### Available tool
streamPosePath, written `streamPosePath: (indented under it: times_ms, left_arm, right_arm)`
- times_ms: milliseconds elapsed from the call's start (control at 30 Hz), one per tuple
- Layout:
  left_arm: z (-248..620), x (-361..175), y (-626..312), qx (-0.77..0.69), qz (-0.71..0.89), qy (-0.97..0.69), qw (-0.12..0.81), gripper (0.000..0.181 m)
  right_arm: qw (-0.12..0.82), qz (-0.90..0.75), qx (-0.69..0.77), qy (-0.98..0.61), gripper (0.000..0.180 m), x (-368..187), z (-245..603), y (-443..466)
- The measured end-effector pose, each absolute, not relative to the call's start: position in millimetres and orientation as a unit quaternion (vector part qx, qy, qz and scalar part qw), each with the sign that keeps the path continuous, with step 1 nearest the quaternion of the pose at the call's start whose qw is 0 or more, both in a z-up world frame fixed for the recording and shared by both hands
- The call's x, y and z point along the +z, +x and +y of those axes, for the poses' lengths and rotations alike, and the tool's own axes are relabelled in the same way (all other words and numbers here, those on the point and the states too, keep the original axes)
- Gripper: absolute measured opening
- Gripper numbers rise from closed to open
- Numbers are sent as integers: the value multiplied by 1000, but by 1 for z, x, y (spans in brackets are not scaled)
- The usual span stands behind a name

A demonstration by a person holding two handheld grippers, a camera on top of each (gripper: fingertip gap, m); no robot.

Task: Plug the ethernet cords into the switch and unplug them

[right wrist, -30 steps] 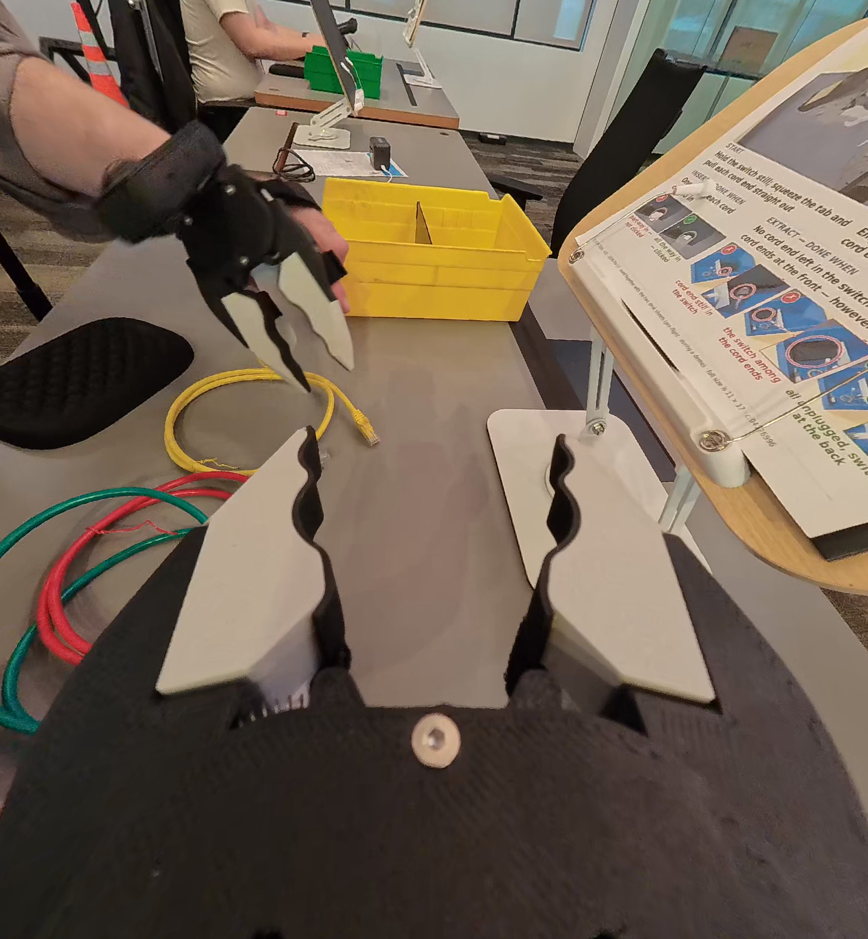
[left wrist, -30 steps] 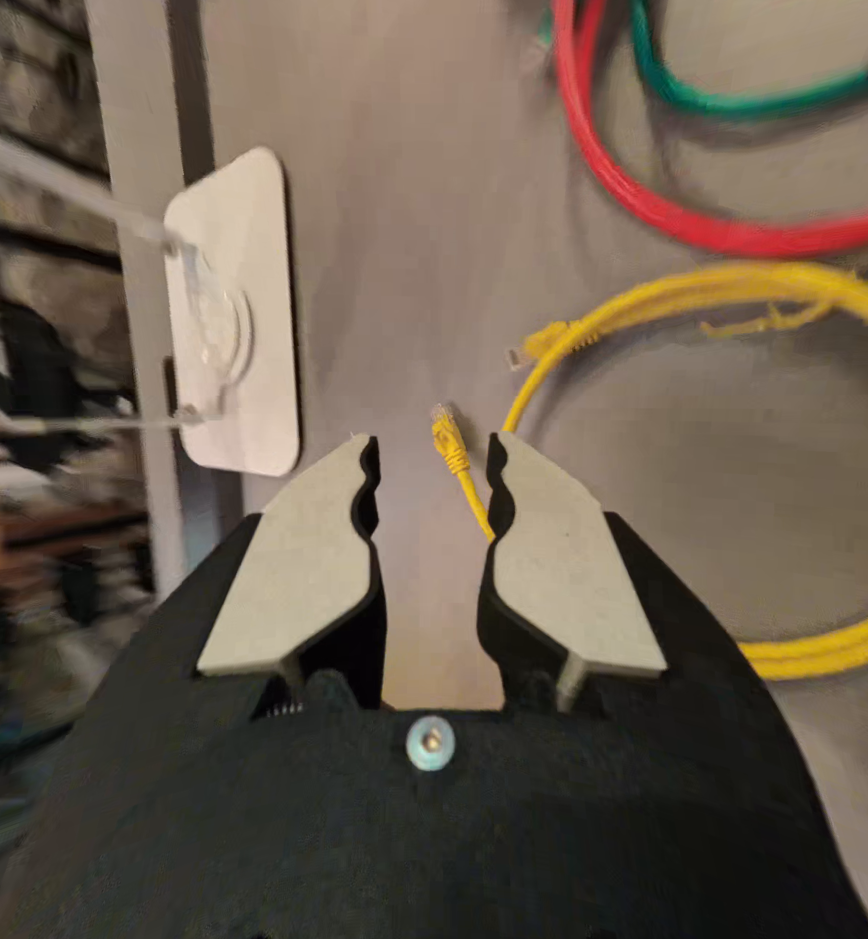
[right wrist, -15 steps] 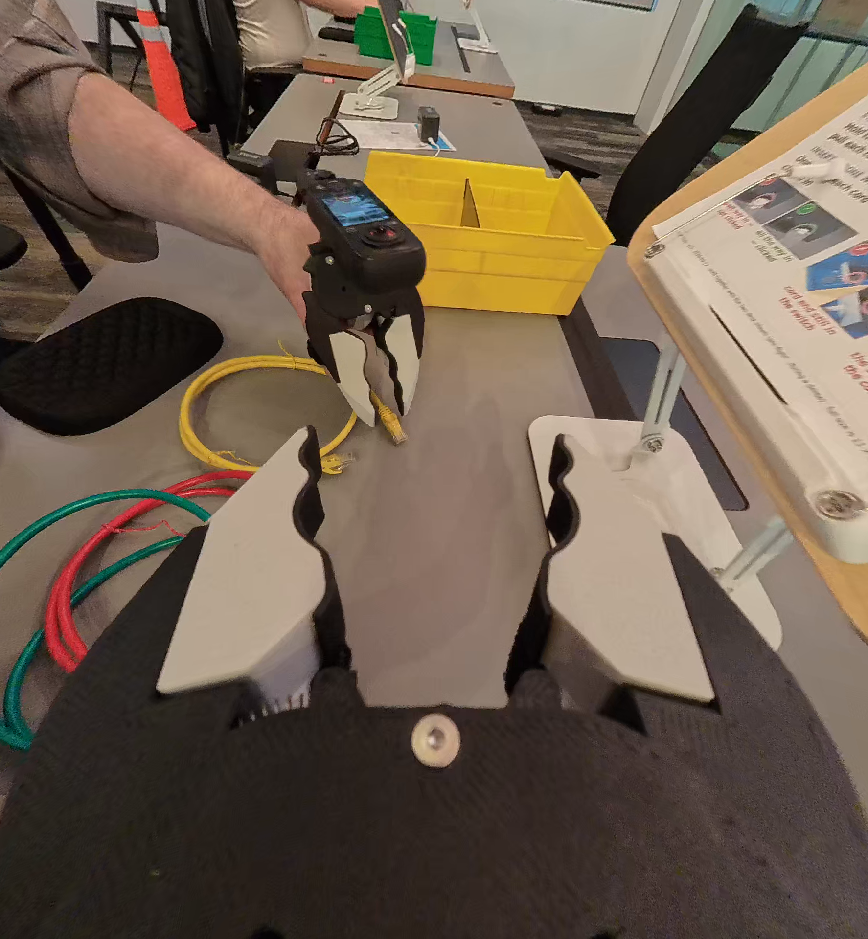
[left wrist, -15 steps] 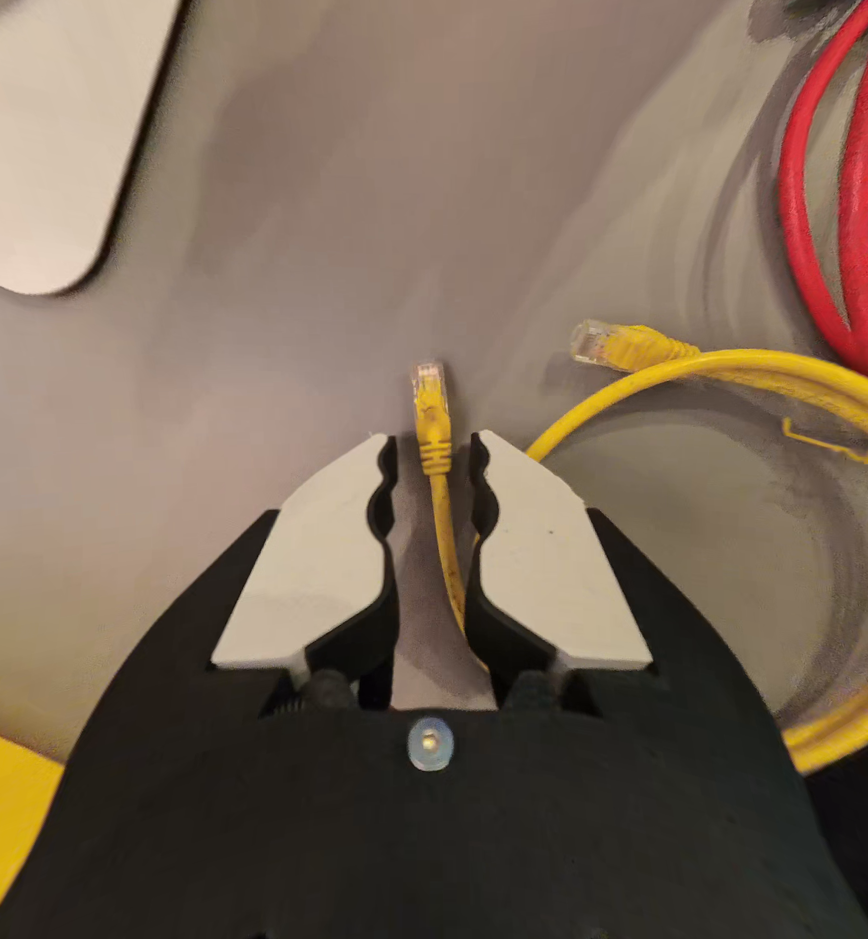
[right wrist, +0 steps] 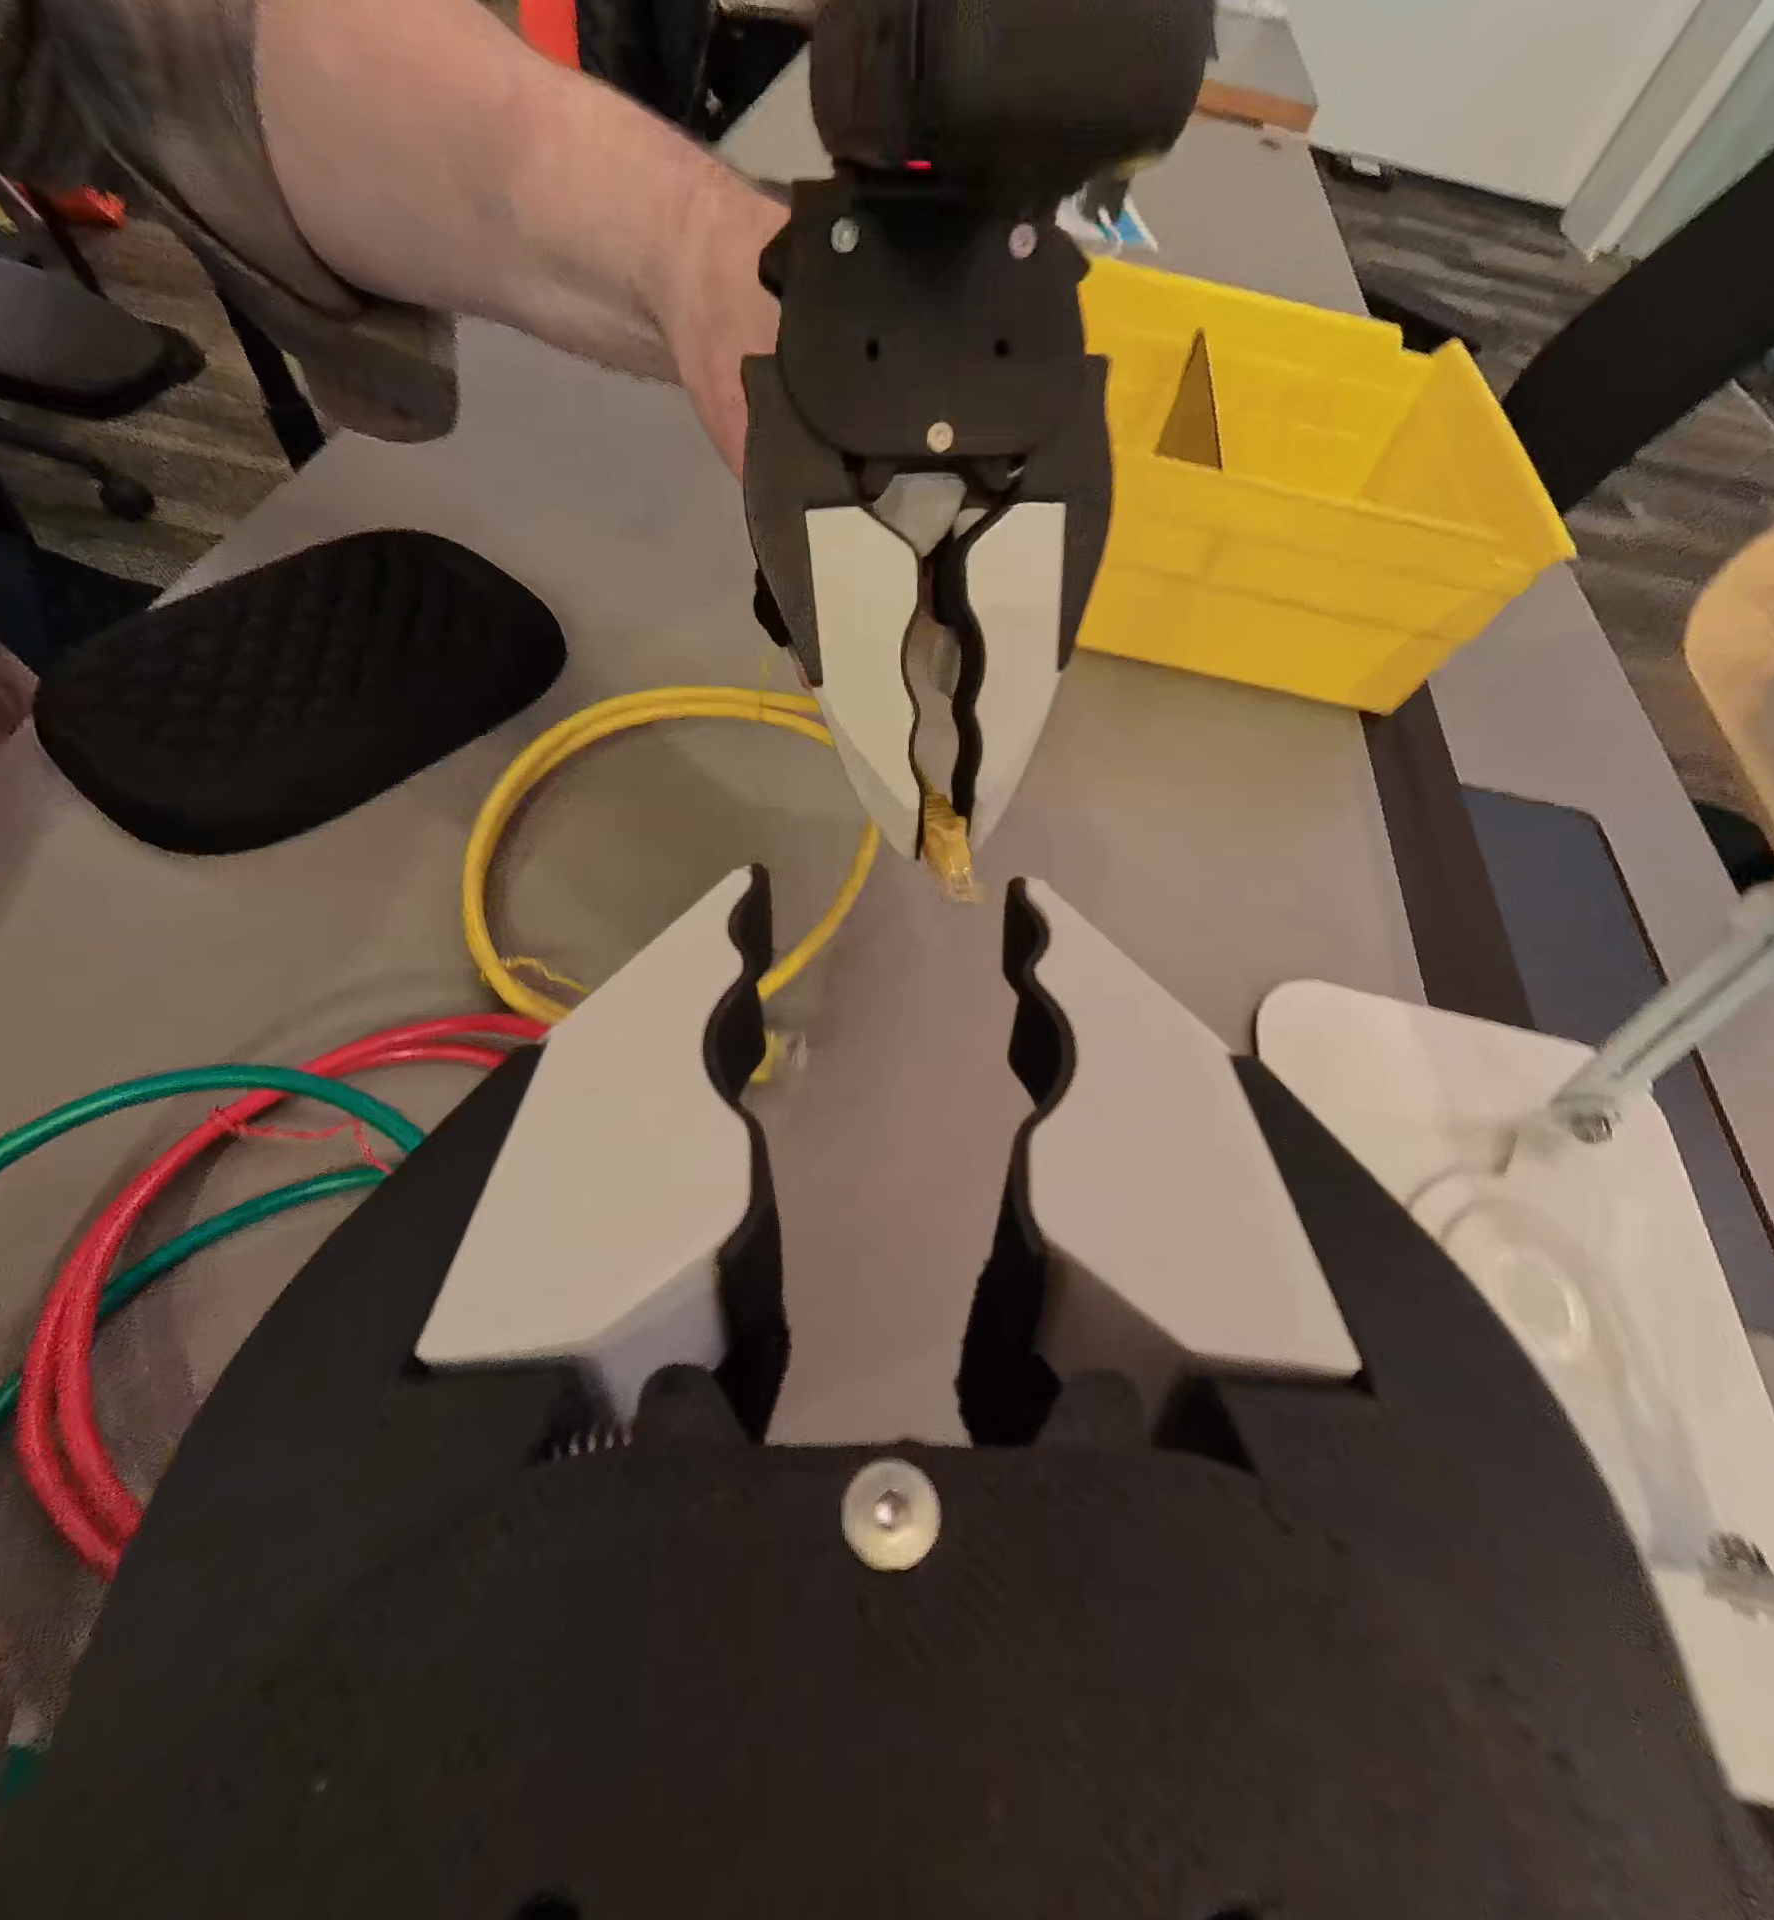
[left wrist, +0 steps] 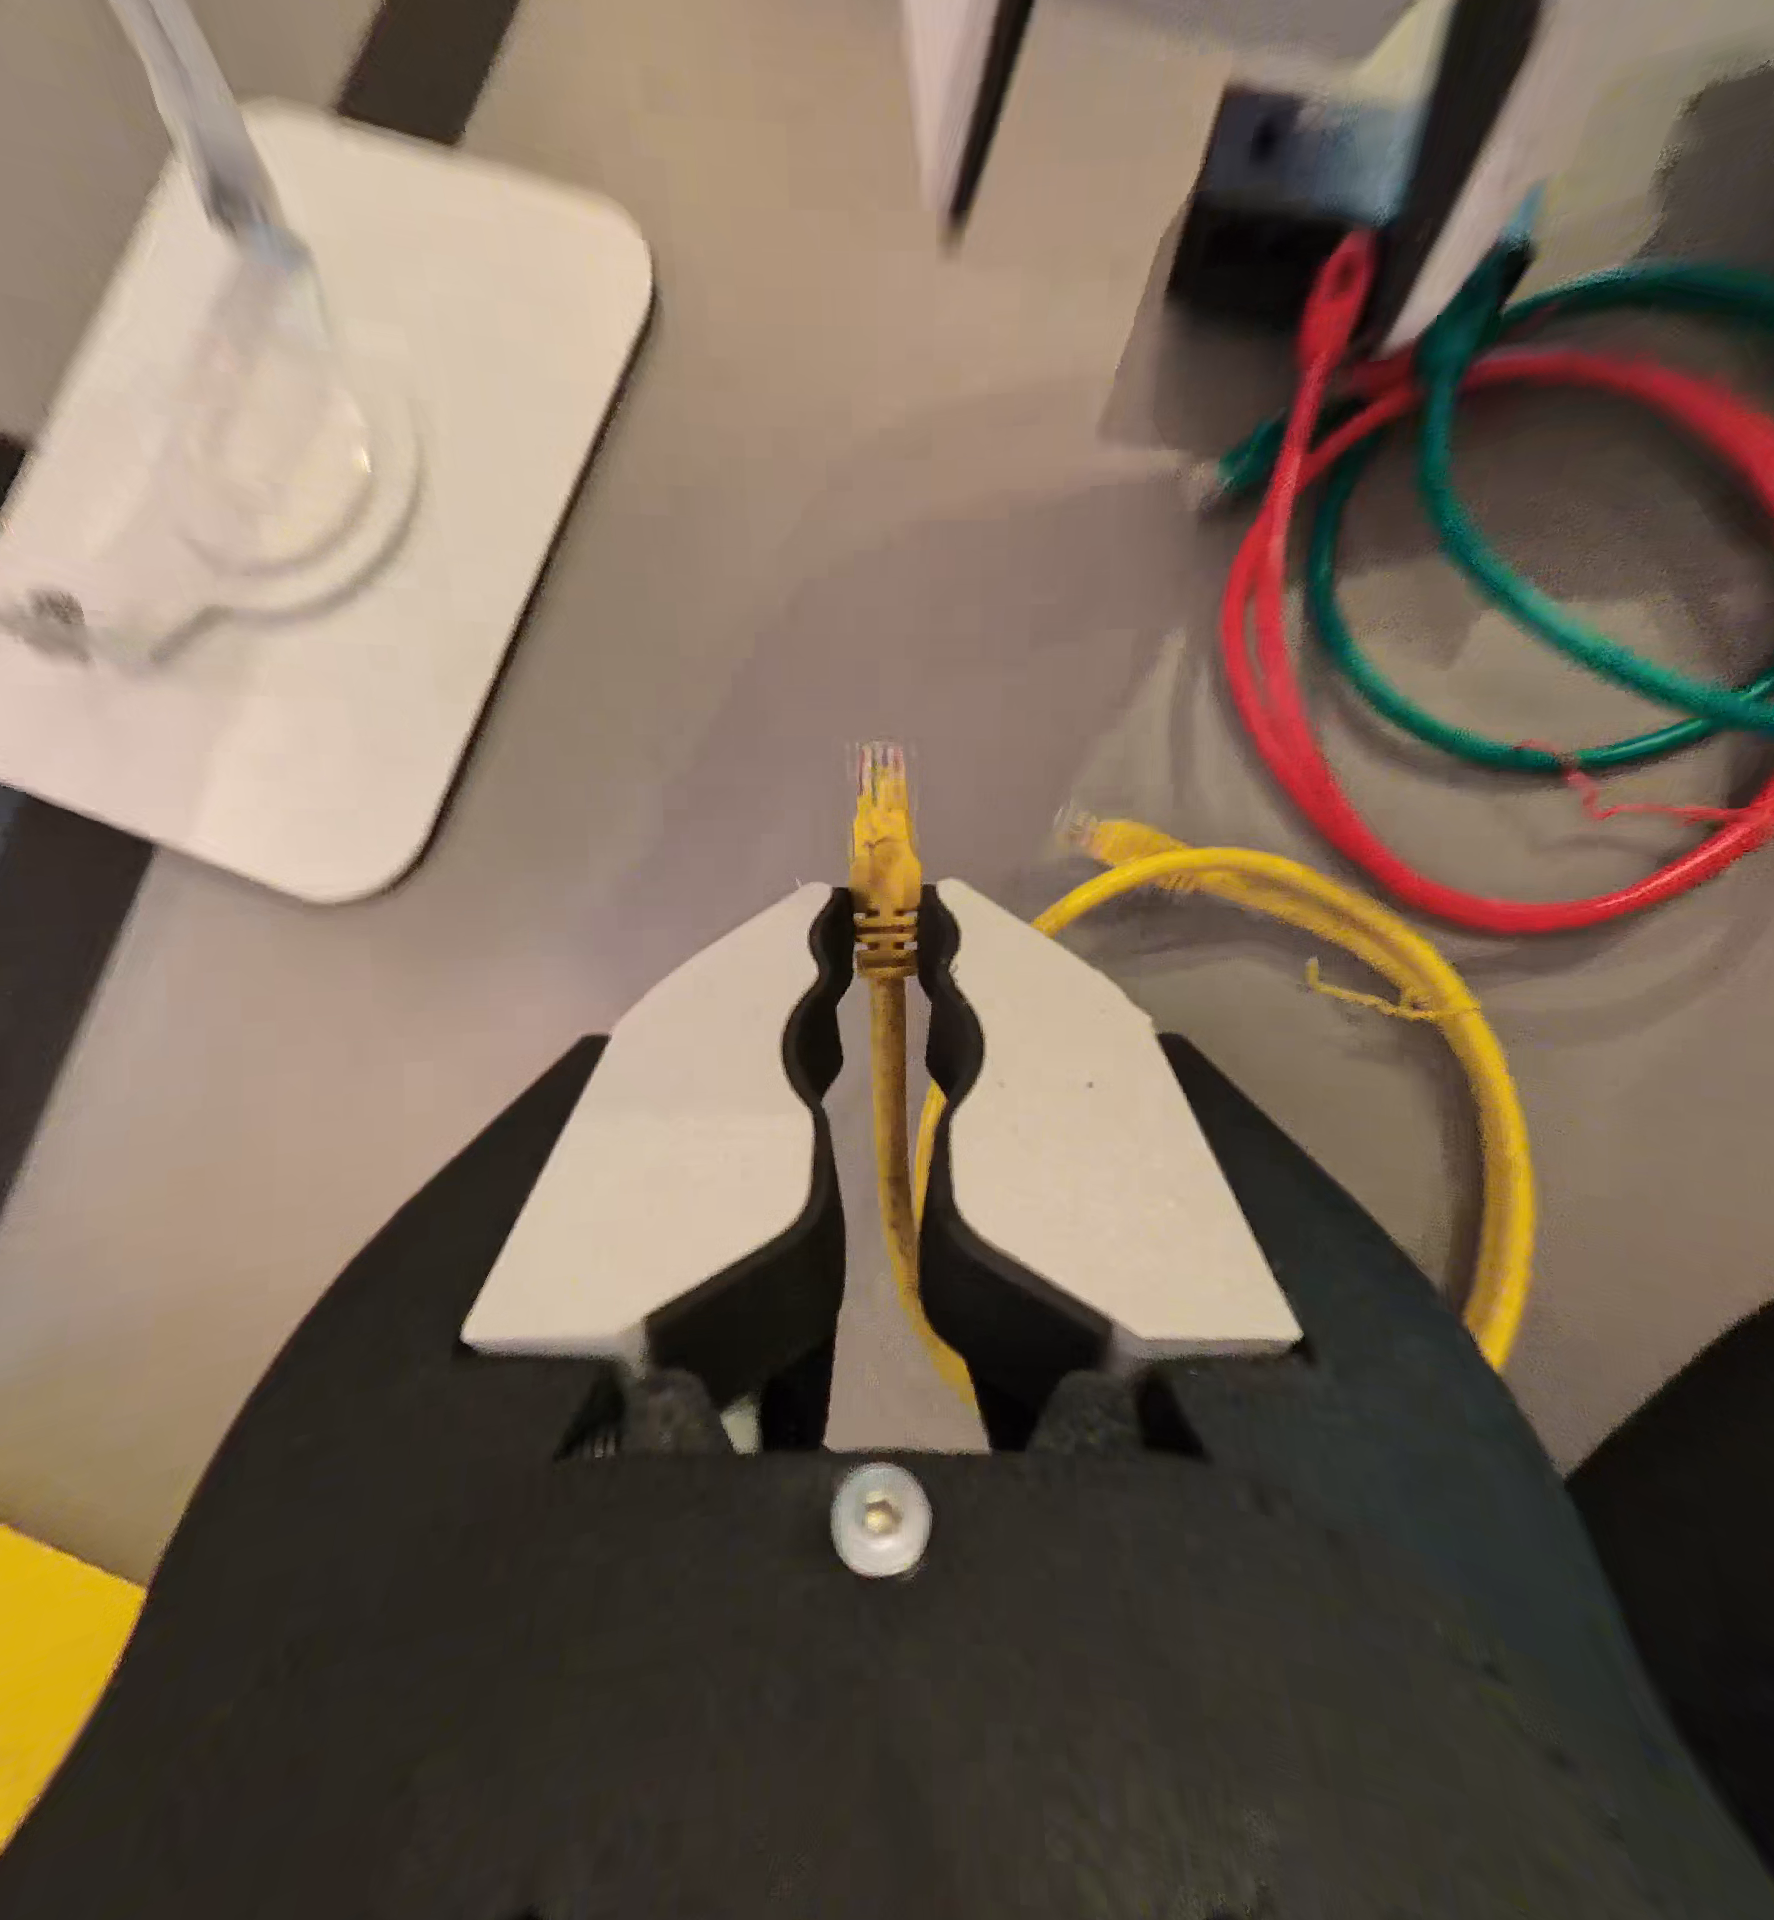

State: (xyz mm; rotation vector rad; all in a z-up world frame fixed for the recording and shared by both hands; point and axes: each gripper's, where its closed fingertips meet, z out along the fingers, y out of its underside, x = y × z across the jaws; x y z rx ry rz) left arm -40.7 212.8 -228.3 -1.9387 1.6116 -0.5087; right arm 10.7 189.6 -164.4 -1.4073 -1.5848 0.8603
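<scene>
My left gripper [left wrist: 883, 914] is shut on the plug end of the yellow ethernet cord [left wrist: 883, 862] and holds it off the grey table, plug tip pointing forward. The cord's coil [left wrist: 1465, 1049] and its other plug [left wrist: 1122, 836] lie to the right. In the right wrist view the left gripper [right wrist: 950, 831] hangs just ahead of my right gripper [right wrist: 883, 904], which is open and empty, with the yellow plug [right wrist: 950, 857] pointing down between its fingertips. Red [left wrist: 1278, 665] and green [left wrist: 1485, 582] cords lie coiled on the table. No switch is clearly in view.
A white stand base [right wrist: 1548, 1299] sits on the right, with a tilted board [right wrist: 1756, 613] above it. A yellow bin [right wrist: 1309, 540] stands behind. A black padded armrest [right wrist: 291, 675] is at the left. A person's forearm [right wrist: 467, 187] reaches in. The gap from one gripper's tips to the other's is roughly 9 cm.
My left gripper closed on the yellow plug and lifted it off the table, moving toward my right gripper. My right gripper narrowed its opening and stays open.
</scene>
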Motion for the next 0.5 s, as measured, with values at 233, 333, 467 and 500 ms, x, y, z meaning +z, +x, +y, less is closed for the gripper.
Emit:
streamPosePath:
  times_ms: [233, 333, 467, 500]
  left_arm:
    - [198, -171, -15, -199, 643, -671, 312, 12]
    - [196, -164, -10, -188, 655, -661, 315, 12]
    - [191, -162, -6, -184, 666, -653, 311, 12]
    - [190, -162, -4, -187, 666, -651, 311, 12]
  right_arm:
    - [439, -631, 336, -544, 31, -159, 188, -6]
    - [446, -626, 344, -540, 29, -156, 187, -8]
    - [458, -616, 364, -527, 17, -146, 185, -7]
    - [462, -614, 364, -526, 11, -146, 185, -6]
